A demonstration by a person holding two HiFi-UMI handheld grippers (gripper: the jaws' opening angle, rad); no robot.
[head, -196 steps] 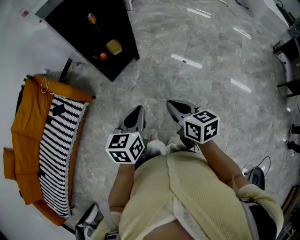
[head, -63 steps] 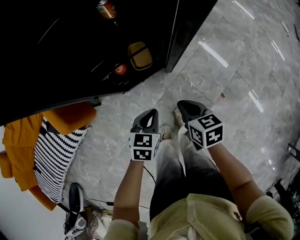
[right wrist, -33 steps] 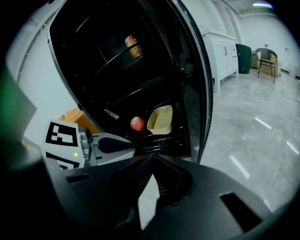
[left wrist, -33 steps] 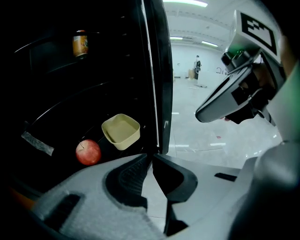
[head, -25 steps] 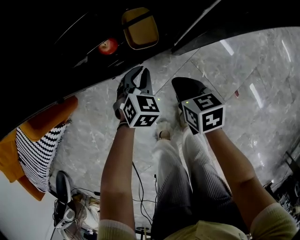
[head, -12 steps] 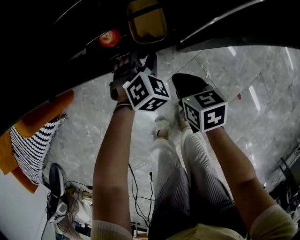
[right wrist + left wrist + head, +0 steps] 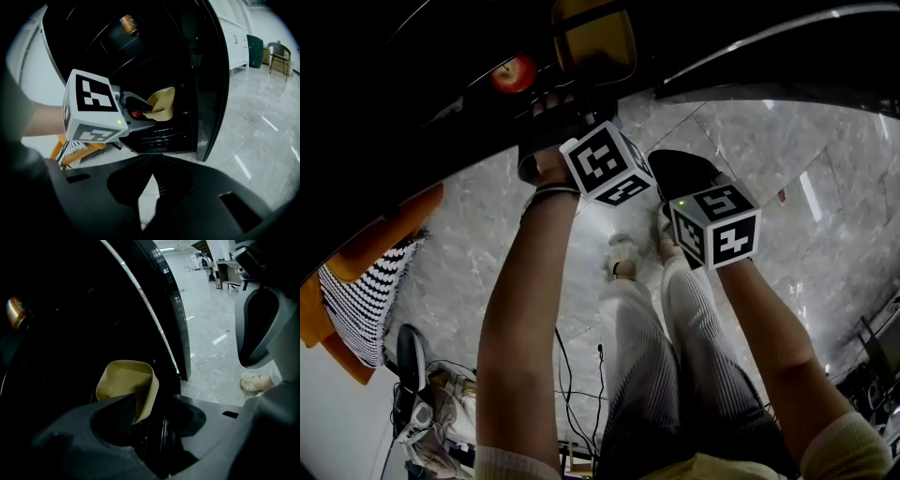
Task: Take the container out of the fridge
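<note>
A yellow container (image 7: 591,42) (image 7: 123,383) (image 7: 162,103) stands on a lower shelf inside the dark, open fridge (image 7: 154,51). My left gripper (image 7: 567,105) (image 7: 159,411) reaches into the fridge right at the container. Its jaws have just been opening and now stand open, with the container's near corner between them and not pressed. My right gripper (image 7: 677,171) (image 7: 151,176) hangs shut and empty over the floor in front of the fridge, to the right of the left one.
A red apple (image 7: 514,73) (image 7: 136,114) lies left of the container, and an orange can (image 7: 16,312) (image 7: 129,24) sits on a higher shelf. The open fridge door (image 7: 213,79) stands at the right. An orange and striped cloth (image 7: 356,281) lies at left; grey marble floor (image 7: 825,159) spreads below.
My left gripper has moved forward into the fridge up to the container, rolled, and opened its jaws. The right gripper has dropped slightly.
</note>
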